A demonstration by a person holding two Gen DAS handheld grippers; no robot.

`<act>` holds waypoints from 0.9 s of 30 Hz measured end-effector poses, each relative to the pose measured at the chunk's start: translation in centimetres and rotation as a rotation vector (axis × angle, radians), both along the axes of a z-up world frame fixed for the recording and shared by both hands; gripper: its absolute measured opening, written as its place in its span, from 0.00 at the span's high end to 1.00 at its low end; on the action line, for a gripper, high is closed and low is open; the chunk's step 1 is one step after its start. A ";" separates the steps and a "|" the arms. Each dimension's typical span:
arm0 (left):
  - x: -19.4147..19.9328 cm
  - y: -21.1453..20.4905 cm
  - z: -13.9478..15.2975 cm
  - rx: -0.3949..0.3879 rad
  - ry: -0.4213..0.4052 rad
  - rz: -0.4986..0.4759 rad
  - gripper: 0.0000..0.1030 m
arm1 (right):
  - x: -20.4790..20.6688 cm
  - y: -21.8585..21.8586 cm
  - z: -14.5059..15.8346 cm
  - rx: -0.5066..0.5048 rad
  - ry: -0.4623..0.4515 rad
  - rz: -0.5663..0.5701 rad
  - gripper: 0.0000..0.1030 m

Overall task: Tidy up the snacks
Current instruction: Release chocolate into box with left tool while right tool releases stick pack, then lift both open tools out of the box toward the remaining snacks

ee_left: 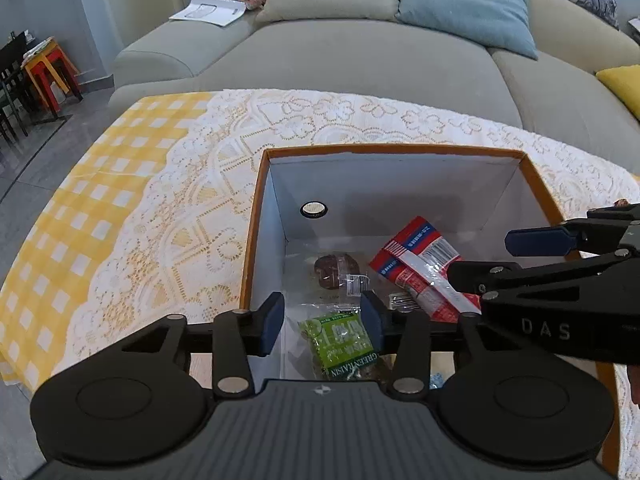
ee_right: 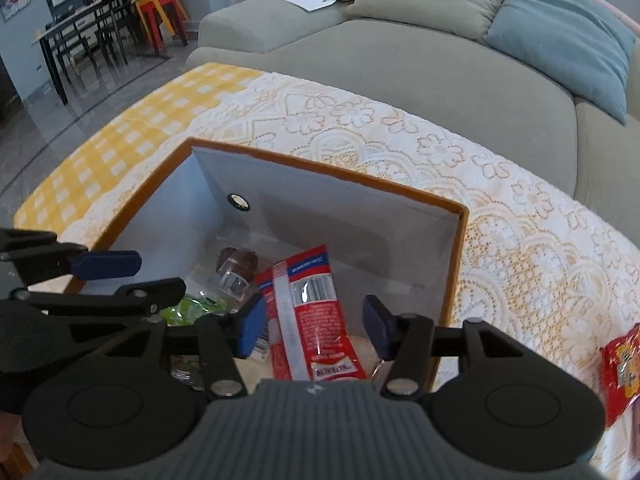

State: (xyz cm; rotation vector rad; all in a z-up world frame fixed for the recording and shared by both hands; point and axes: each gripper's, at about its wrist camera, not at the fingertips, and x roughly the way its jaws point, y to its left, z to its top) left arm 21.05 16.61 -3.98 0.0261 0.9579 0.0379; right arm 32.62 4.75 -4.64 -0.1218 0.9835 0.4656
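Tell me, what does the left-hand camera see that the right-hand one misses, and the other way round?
Only the left view shows the label of the green raisin bag and a yellow cushion. Only the right view shows a red snack packet lying outside on the lace cloth, and a dark dining table. Both show the orange-rimmed box, the red-and-white packet, a brown wrapped snack and the sofa.

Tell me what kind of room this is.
Most likely a home living room: a grey sofa with cushions, a low table under a lace cloth, and a dining table beyond.
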 end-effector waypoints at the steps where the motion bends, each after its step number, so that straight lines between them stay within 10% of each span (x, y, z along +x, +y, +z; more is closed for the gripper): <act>1: -0.2 -0.1 0.2 0.000 -0.005 -0.002 0.48 | -0.1 -0.1 0.1 0.000 -0.003 -0.002 0.48; 27: -8.2 -7.1 5.7 -0.007 -0.173 0.054 0.48 | -11.3 -10.8 5.5 0.105 -0.253 -0.120 0.46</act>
